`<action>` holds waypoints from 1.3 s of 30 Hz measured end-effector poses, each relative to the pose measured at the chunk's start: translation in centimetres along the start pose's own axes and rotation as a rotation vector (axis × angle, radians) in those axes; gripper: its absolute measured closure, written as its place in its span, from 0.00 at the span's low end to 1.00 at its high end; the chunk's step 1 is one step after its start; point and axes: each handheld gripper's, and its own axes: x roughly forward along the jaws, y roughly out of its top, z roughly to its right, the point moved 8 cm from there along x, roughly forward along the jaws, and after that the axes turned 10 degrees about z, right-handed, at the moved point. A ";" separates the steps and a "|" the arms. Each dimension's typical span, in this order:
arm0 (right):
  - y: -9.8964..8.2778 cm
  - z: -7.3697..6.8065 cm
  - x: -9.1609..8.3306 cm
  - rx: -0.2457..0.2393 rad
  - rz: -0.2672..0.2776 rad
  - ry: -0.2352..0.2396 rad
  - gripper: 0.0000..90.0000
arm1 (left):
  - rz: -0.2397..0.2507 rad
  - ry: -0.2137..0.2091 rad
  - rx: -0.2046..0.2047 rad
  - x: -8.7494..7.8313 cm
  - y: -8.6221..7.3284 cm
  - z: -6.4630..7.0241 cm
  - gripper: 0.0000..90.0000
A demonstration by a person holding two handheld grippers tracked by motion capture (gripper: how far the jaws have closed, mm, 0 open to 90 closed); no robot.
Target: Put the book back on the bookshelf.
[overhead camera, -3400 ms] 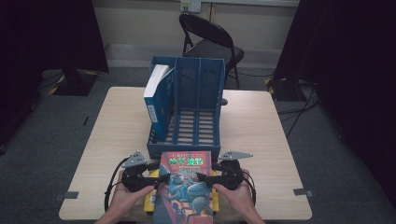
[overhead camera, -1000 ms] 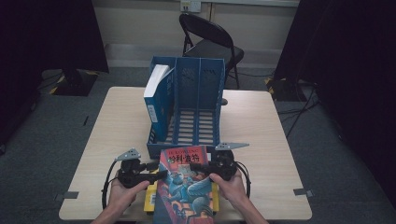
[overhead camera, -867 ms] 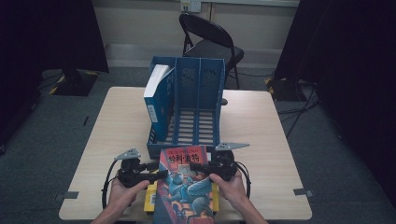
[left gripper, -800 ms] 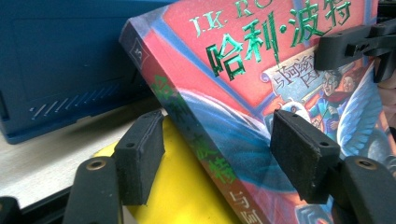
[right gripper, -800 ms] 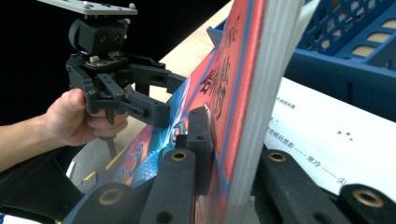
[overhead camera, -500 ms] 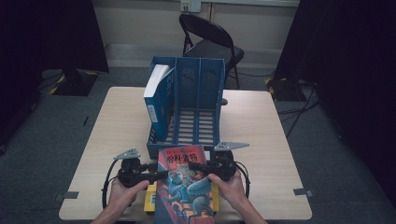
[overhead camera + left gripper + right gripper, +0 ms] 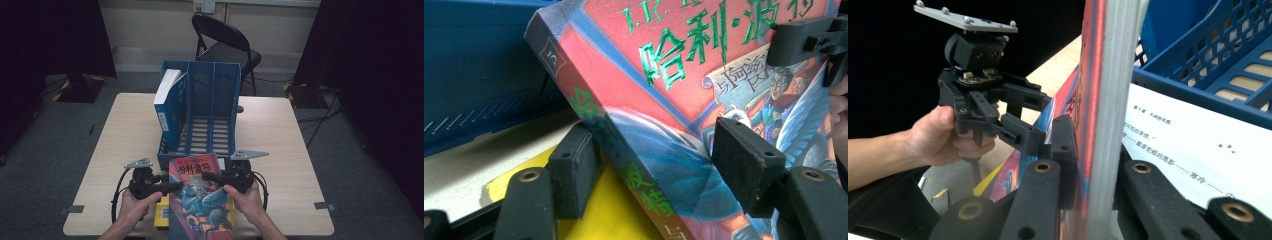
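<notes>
Your right gripper (image 7: 212, 176) has come in from the book's right edge over the last few seconds and now pinches the front cover of the red and blue book (image 7: 200, 197): in the right gripper view its pads (image 7: 1064, 150) sit tight on either side of the thin cover (image 7: 1108, 100), which stands on edge, with a printed white page (image 7: 1193, 145) showing beyond it. Since a second ago that grip has only settled a touch firmer. Your left gripper (image 7: 170, 187) has kept its place at the spine side; in the left gripper view its jaws stand fairly wide around the book's spine (image 7: 624, 150), one pad (image 7: 571, 170) under the book and the other (image 7: 744, 155) over the cover, but I cannot tell whether they press on it. The book lies at 6 o'clock on the bench (image 7: 300, 150), on top of a yellow book (image 7: 162, 217), just in front of the blue file rack (image 7: 210, 115), which holds a white and blue book (image 7: 167, 107) in its left slot. With the cover caught, you look ready to open the book or raise it toward a free slot.
</notes>
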 end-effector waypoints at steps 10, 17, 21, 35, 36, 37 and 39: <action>0.5 -0.6 -0.4 -0.015 0.014 0.022 0.93 | -0.015 -0.039 -0.018 -0.2 0.5 0.6 0.44; 0.7 -0.5 -0.5 -0.004 0.015 0.016 0.93 | -0.020 -0.027 -0.008 -0.1 0.8 0.8 0.45; 1.1 -0.5 -0.7 -0.003 0.017 0.009 0.93 | -0.006 -0.039 -0.003 -0.2 1.4 1.2 0.46; 2.4 -0.4 -1.4 -0.004 0.042 0.005 0.93 | 0.037 -0.106 0.033 -0.4 3.8 2.4 0.62; 2.5 -0.6 -1.4 -0.010 0.041 0.006 0.93 | 0.037 -0.108 0.037 -0.4 3.8 2.4 0.62; 2.6 -0.7 -1.4 -0.015 0.042 0.007 0.93 | 0.039 -0.110 0.036 -0.2 3.9 2.6 0.62; 2.7 -1.0 -1.4 -0.028 0.042 0.003 0.93 | 0.046 -0.118 0.034 -0.1 4.2 2.9 0.63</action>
